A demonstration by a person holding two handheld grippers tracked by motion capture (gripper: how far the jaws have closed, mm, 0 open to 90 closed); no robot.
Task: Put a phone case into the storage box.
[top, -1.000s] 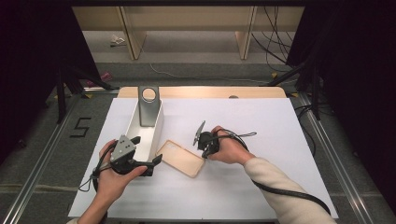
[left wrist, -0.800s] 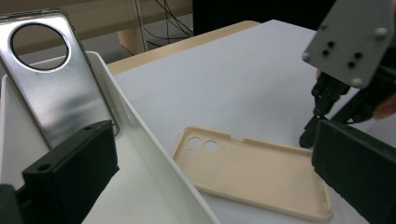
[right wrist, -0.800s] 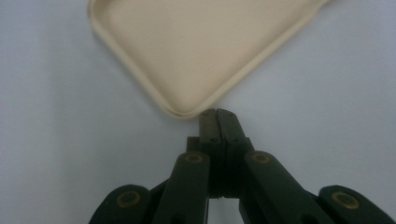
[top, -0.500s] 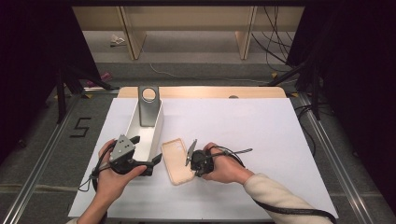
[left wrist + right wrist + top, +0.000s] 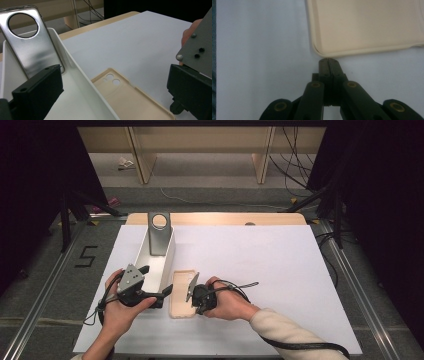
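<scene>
The right gripper [image 5: 328,60] is pointing its tips, pressed together with nothing between them, at the rim of the beige phone case [image 5: 367,25], just short of it. The case [image 5: 181,294] is lying open side up on the white table cover [image 5: 280,270], just beside the white tray [image 5: 165,257]. The left gripper [image 5: 167,290] is holding its jaws apart around the tray's near wall. A silver phone case [image 5: 32,42] is leaning upright at the tray's far end.

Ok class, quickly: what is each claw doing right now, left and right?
Left claw: open, one jaw inside the white tray, gripping nothing.
Right claw: closed and empty, tips at the edge of the beige phone case.
</scene>
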